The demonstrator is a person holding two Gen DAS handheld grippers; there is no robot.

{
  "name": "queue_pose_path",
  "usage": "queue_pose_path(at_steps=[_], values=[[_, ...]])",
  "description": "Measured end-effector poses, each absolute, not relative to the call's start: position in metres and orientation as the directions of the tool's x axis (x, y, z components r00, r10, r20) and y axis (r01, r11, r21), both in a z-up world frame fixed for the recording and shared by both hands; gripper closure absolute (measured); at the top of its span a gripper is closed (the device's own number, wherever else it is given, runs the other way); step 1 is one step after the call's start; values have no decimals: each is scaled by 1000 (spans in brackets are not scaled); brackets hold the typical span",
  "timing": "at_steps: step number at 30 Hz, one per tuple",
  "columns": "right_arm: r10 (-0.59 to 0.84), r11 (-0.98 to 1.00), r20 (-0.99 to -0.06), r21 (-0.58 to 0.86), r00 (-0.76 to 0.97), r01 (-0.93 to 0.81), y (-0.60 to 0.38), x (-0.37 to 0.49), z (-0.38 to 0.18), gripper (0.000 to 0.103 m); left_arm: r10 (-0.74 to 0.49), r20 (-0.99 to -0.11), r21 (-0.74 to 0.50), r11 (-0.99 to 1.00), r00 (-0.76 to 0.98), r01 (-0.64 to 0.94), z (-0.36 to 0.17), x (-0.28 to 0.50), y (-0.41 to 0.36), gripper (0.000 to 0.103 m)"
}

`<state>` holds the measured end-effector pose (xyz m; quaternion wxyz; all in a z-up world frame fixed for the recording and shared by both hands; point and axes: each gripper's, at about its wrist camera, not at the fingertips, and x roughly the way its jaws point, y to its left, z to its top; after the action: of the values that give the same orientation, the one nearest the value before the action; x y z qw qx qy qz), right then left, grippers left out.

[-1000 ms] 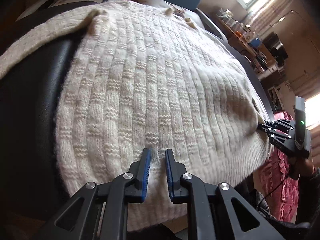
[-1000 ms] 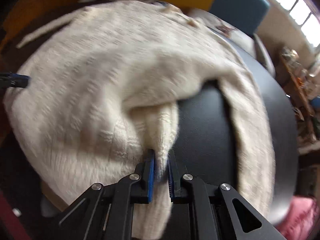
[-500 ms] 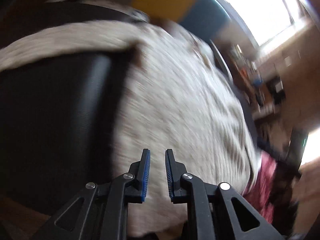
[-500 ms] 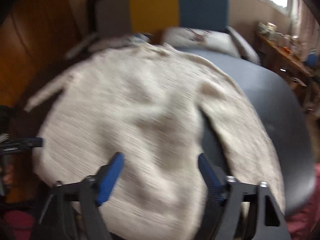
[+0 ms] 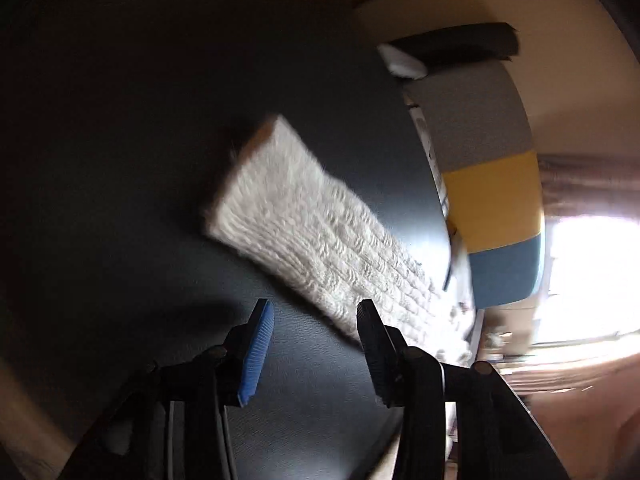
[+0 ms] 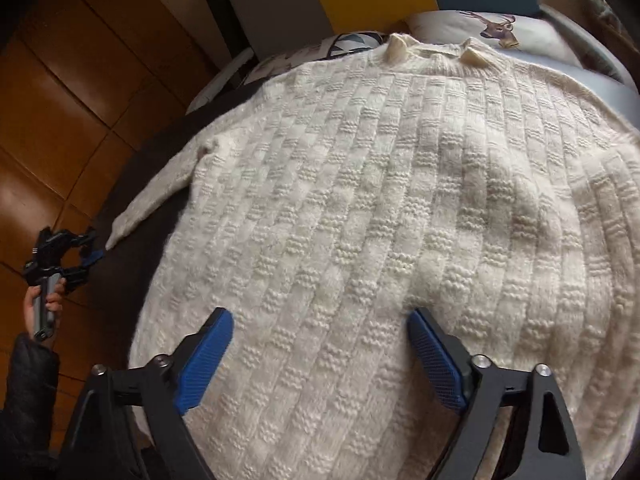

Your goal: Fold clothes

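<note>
My right gripper [image 6: 320,356] hangs over the near hem of the sweater [image 6: 384,216], its jaws spread wide and just opened further, holding nothing; the knit lies flat beneath them. The sweater is spread over the black bench [image 5: 120,160], collar toward the far edge, by a deer-print pillow [image 6: 496,32]. My left gripper [image 5: 316,344] is over the bench's left side, jaws just widened and empty, the sleeve [image 5: 304,224] lying just beyond them. A yellow-and-blue chair [image 5: 496,200] stands past the far edge.
</note>
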<state>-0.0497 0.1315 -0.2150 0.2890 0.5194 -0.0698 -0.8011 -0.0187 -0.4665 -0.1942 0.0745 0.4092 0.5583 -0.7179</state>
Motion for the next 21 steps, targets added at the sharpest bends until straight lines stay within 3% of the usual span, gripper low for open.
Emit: queue_pose_path(at_steps=[8, 10, 11, 14, 16, 17, 18, 21], values=[[-505, -830, -807, 357, -307, 428, 121, -44, -217, 0, 323, -624, -781, -280, -712, 558, -208, -54, -451, 62], [-513, -829, -797, 366, -318, 422, 123, -43, -218, 0, 255, -660, -749, -290, -707, 595, -207, -60, -451, 83], [-517, -829, -792, 370, -323, 420, 125, -42, -218, 0, 238, -677, -734, -296, -697, 611, -207, -64, -450, 99], [-527, -825, -797, 395, -296, 405, 128, -44, -216, 0, 186, -685, -721, -315, -705, 618, -199, -69, -449, 98], [-532, -823, -800, 412, -277, 392, 129, -50, -210, 13, 131, -672, -716, -368, -729, 593, -182, -66, -456, 99], [-545, -815, -790, 419, -282, 401, 129, -55, -203, 42, 107, -663, -712, -398, -741, 579, -170, -65, -458, 99], [-552, -810, -781, 418, -292, 412, 129, -60, -195, 55, 84, -652, -707, -427, -754, 564, -158, -65, -460, 99], [-524, -820, -776, 346, -352, 456, 115, -82, -172, 54, 25, -639, -675, -498, -769, 545, -129, -66, -466, 99]])
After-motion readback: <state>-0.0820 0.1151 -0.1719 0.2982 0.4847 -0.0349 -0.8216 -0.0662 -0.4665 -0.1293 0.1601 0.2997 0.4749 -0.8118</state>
